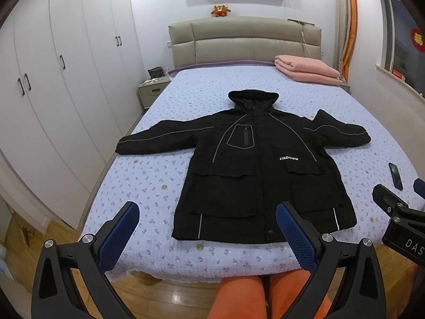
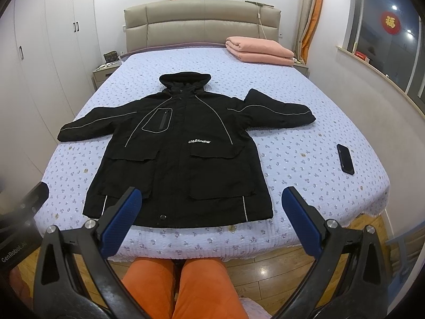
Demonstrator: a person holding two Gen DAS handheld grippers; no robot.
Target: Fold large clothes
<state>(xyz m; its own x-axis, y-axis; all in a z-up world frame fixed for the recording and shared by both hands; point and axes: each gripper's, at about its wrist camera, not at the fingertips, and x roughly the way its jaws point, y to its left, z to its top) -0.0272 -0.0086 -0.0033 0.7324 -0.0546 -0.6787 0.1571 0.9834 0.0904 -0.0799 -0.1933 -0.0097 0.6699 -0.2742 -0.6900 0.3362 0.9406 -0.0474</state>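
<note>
We're right at the start here. The black jacket (image 1: 263,167) lies face up and spread flat on the bed (image 1: 148,186), hood toward the headboard, hem at the near edge, both sleeves stretched out to the sides. As far as we can see, no fold has been made: body flat, front closed, pockets showing. The sleeve on our right has a small kink of cloth standing up near the shoulder; otherwise it's laid out neatly.

Our left tool (image 1: 207,236) hangs over the near edge of the bed, jaws spread wide with nothing between them, just in front of the hem. Our right tool (image 2: 212,223) is the same: wide apart, empty, hovering short of the hem. Neither touches the cloth.

So we judge everything is left to do: sleeves in, sides over, then the body folded up. A dark phone (image 2: 345,158) sits on the bed to our right, apart from the jacket, and a folded pink blanket (image 2: 259,50) rests well clear by the headboard.
</note>
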